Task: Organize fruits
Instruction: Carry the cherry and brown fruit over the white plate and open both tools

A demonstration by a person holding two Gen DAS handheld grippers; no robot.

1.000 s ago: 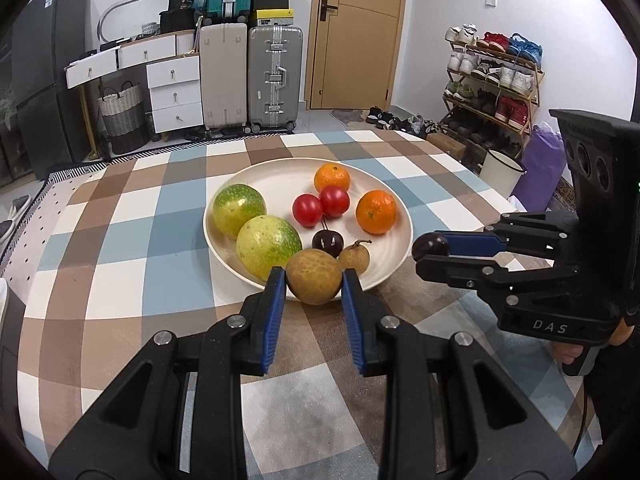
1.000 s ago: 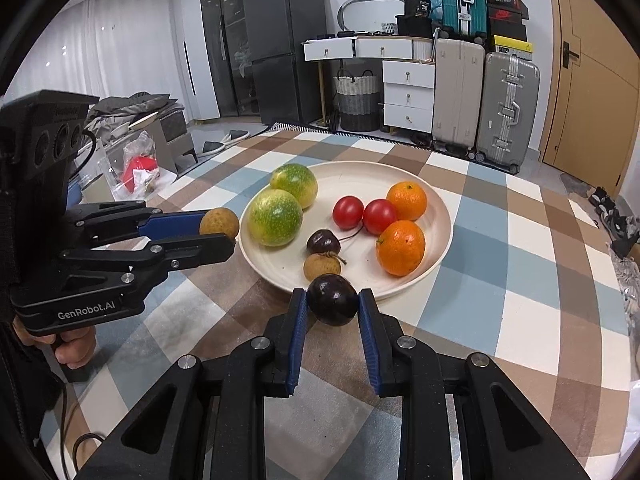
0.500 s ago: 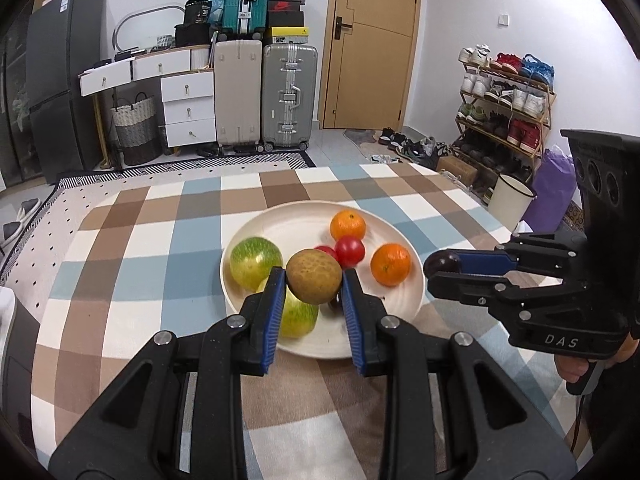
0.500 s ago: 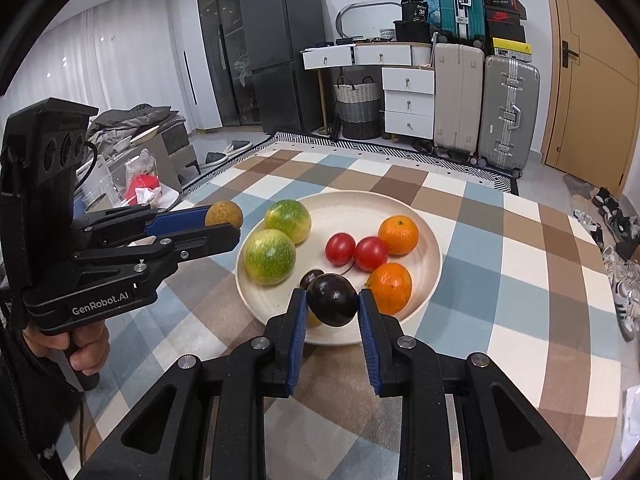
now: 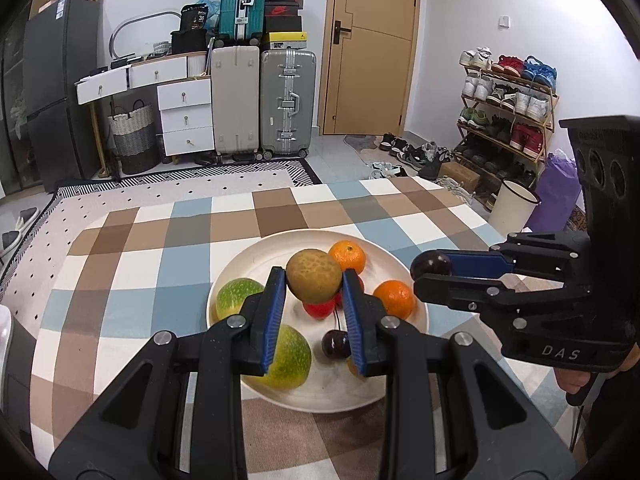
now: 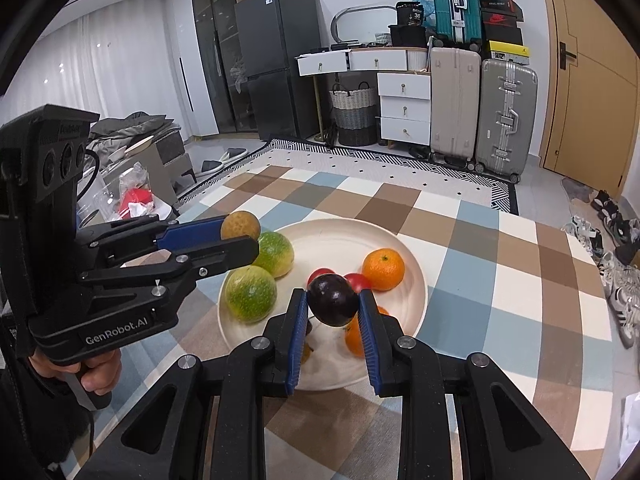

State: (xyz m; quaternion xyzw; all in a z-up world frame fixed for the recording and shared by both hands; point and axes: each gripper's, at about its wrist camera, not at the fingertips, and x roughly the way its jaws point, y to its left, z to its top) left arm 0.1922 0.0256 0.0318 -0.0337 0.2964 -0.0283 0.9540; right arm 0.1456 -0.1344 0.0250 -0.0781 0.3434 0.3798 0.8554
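Note:
My left gripper [image 5: 314,286] is shut on a round brown fruit [image 5: 314,276] and holds it above the cream plate [image 5: 256,254]. My right gripper [image 6: 333,304] is shut on a dark purple fruit [image 6: 333,300], also above the plate [image 6: 336,232]. Each gripper shows in the other's view: the right one [image 5: 432,270] with its purple fruit, the left one [image 6: 240,236] with its brown fruit. On the plate lie two green fruits [image 6: 250,294], two oranges [image 5: 394,298], red tomatoes [image 5: 318,308] and a dark cherry [image 5: 335,344].
The plate sits on a table with a checked cloth [image 5: 132,264]. Behind the table are suitcases [image 5: 286,100], white drawers [image 5: 186,116] and a shoe rack [image 5: 504,120]. A low table with clutter [image 6: 132,196] stands to the left.
Both grippers have risen with their fruits and moved forward over the plate. The plate now lies lower in both views. Both stay shut.

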